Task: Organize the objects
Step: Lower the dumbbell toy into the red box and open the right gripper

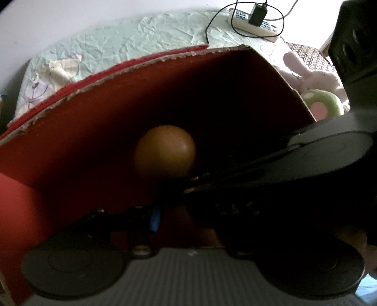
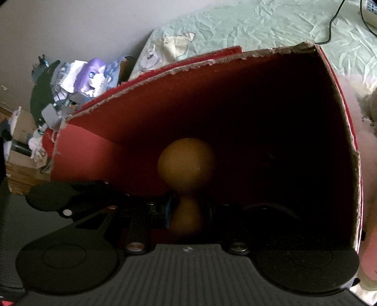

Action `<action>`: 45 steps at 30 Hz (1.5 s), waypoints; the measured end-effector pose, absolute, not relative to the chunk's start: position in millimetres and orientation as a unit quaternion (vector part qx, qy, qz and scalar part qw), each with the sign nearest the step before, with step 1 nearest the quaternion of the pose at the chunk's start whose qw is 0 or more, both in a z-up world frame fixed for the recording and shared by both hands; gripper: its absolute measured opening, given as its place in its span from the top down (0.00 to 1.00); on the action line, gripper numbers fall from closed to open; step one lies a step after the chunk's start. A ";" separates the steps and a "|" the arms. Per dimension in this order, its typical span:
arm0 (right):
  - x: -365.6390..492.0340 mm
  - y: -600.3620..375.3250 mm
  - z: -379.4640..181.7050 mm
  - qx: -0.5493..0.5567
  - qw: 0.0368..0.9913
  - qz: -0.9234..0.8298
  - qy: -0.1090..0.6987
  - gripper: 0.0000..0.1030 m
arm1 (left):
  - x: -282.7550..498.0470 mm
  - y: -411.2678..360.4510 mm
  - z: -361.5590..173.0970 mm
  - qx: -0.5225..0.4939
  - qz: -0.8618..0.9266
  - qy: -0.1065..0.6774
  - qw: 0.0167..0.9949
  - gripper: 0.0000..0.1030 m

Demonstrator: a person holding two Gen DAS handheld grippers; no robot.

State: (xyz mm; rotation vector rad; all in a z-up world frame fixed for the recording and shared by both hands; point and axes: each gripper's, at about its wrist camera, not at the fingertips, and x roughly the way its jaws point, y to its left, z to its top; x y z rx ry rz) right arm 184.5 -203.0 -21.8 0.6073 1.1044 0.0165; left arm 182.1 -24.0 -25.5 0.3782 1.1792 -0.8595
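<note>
A red cardboard box (image 1: 94,131) with torn edges fills both views (image 2: 235,106). Inside it is a wooden peg-shaped piece with a round head (image 2: 186,162) and a narrower body below. My right gripper (image 2: 186,211) is inside the box and shut on the body of this piece. In the left wrist view the round head (image 1: 165,150) shows in the dark box, with the right gripper's arm crossing from the right. My left gripper (image 1: 174,216) reaches into the box below the head; its fingers are lost in shadow.
The box stands on a bed with a crumpled pale green sheet (image 1: 141,40). A white power strip with black cable (image 1: 254,18) lies at the back. Plush toys (image 1: 320,94) lie right of the box. Clutter and cardboard boxes (image 2: 70,89) are piled to the left.
</note>
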 end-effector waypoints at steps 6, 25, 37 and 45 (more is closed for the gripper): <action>182.9 -207.7 -24.2 0.301 0.801 0.001 0.517 0.70 | 183.3 -23.3 -24.8 0.167 -0.392 0.535 0.730 0.47; 181.8 -206.6 -22.1 0.299 0.800 -0.002 0.521 0.70 | 184.4 -24.3 -22.9 0.178 -0.366 0.521 0.750 0.41; 181.3 -208.8 -22.6 0.299 0.801 -0.005 0.518 0.71 | 183.8 -26.1 -22.9 0.186 -0.350 0.512 0.763 0.41; 181.8 -209.7 -22.0 0.298 0.802 -0.007 0.517 0.71 | 183.2 -24.9 -22.3 0.186 -0.346 0.507 0.767 0.40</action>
